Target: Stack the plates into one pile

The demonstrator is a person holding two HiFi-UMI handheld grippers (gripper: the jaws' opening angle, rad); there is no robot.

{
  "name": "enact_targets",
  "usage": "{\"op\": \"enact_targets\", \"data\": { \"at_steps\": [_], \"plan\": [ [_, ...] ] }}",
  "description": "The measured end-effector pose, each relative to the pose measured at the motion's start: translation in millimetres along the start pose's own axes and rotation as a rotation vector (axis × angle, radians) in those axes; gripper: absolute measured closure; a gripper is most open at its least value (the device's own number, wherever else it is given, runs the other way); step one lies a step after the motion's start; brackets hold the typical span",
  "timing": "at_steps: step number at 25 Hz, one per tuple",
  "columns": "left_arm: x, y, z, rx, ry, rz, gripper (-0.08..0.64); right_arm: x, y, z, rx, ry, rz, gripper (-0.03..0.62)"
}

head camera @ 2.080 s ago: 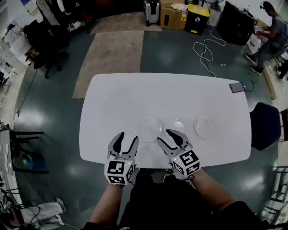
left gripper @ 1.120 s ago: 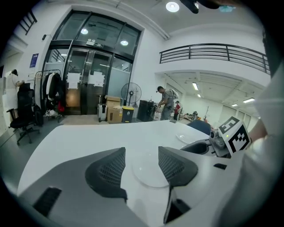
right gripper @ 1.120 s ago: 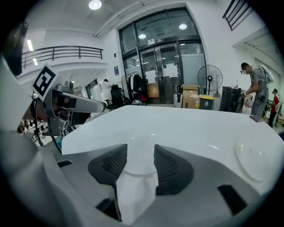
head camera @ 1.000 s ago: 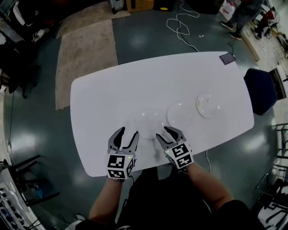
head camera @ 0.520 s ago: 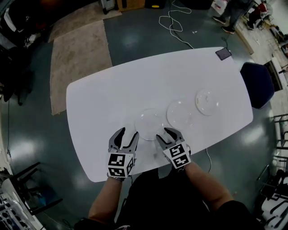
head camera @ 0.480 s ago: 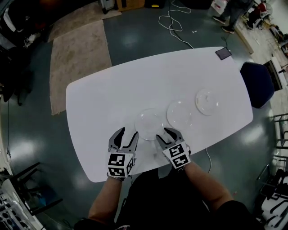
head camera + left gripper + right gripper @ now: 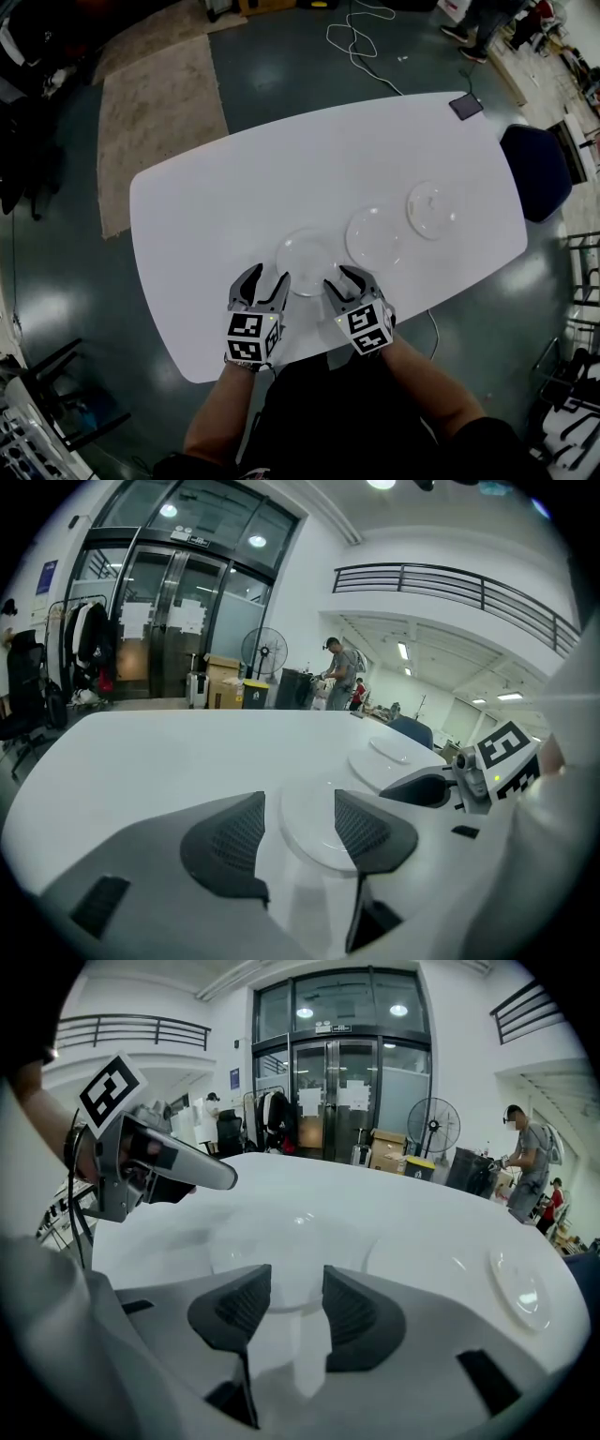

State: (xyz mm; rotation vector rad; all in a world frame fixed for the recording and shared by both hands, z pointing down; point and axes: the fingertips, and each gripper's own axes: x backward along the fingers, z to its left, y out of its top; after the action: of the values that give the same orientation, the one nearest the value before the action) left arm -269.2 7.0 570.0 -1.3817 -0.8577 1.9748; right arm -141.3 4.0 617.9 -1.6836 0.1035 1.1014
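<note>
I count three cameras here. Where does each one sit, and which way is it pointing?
Head view: on the person's head, looking steeply down on the white oval table, three clear round plates, both forearms, left gripper and right gripper.
Left gripper view: rides that gripper, looking along its open jaws at the nearest plate; right gripper at right.
Right gripper view: rides that gripper; its open jaws, just closed slightly, nothing clamped between them, face the same plate.
Shared: both gripper views show that plate and the other gripper.

A tan rug (image 7: 155, 103) is lying upper left, a white cable (image 7: 375, 73) top centre, a blue chair (image 7: 536, 173) at right.
</note>
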Motion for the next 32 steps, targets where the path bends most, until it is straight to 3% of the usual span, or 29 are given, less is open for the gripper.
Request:
{"op": "enact_targets", "data": {
  "at_steps": [18,24,32],
  "plan": [
    [-24,-20,-4,0.11,-0.052,0.084,0.324,-1,-2,0,-0.028,0.003,-0.008,0.403],
    [-31,-24,-2,0.182,-0.063,0.1,0.324,-2,-3,0,-0.042,0.003,-0.006,0.403],
    [-39,-22,-8,0.181,-0.089,0.113,0.325,-4,-5,-1,-0.054,0.003,-0.009,0.403]
  ]
}}
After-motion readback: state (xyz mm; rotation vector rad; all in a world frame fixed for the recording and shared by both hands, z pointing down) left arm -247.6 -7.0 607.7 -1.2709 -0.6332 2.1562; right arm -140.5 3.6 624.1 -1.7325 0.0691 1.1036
